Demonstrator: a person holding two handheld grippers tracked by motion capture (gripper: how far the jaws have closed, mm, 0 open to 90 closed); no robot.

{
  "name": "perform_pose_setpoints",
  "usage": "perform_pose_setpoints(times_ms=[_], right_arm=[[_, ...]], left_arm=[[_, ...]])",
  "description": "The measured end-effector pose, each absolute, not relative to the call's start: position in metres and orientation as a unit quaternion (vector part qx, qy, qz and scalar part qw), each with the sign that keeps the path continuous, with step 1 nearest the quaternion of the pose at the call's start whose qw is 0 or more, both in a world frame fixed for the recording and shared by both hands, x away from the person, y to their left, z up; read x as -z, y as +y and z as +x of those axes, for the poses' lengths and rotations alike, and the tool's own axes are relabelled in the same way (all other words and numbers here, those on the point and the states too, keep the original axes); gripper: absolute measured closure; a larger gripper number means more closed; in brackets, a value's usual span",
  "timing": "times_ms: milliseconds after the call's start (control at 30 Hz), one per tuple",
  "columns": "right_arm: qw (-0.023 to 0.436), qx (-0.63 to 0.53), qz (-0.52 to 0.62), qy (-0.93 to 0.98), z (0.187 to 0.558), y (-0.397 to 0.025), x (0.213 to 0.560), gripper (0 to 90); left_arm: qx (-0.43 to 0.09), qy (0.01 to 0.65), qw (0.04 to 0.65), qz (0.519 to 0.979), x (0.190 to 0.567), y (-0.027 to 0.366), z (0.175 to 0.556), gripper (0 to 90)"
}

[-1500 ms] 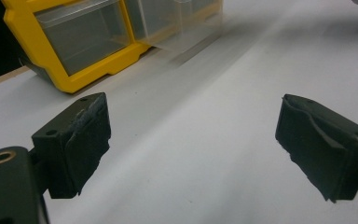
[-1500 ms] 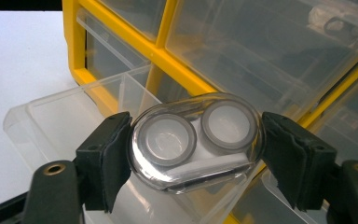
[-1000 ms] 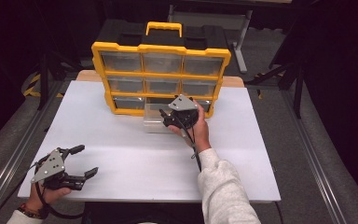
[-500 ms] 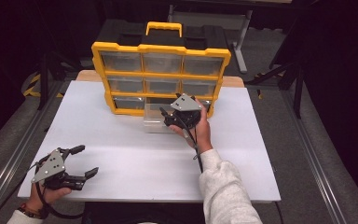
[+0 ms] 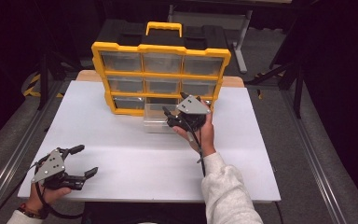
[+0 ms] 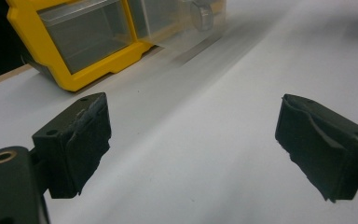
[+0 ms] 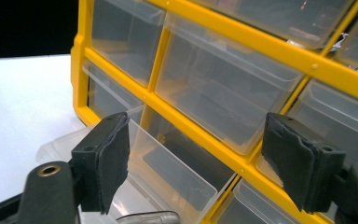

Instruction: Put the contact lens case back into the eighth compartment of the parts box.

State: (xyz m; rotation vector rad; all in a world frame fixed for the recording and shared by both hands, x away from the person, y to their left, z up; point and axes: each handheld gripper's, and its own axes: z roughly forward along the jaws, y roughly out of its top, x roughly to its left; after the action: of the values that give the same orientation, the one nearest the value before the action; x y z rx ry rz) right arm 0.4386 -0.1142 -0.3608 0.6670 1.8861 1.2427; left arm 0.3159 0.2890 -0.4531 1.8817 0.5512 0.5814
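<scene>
A yellow organizer case (image 5: 161,74) with clear drawers stands upright at the back of the white table (image 5: 121,154). Its bottom middle drawer (image 5: 157,119) is pulled out onto the table in front of it. My right gripper (image 5: 172,114) hovers open just above that drawer's right end, its jaws spread with nothing between them. In the right gripper view the pulled-out drawer (image 7: 168,177) lies below the open jaws and the yellow frame (image 7: 191,123) is close ahead. My left gripper (image 5: 81,161) rests open near the table's front left corner, far from the case (image 6: 74,42).
A yellow handle (image 5: 163,27) tops the case. Dark floor and metal stands surround the table. A wooden edge (image 5: 88,74) shows behind the white surface. The pulled drawer (image 6: 191,23) appears blurred far ahead in the left gripper view.
My right gripper has shifted slightly over the pulled-out drawer. The left gripper has stayed in place.
</scene>
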Motion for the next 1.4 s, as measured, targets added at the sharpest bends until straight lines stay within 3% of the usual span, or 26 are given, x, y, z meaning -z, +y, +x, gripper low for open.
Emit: perform_pose_setpoints(times_ms=[1400], right_arm=[[0.402,-0.492,0.231,0.737,0.394,-0.146,0.354,22.6]], left_arm=[[-0.25,0.227,0.514,0.789,0.453,0.289,0.315,11.8]])
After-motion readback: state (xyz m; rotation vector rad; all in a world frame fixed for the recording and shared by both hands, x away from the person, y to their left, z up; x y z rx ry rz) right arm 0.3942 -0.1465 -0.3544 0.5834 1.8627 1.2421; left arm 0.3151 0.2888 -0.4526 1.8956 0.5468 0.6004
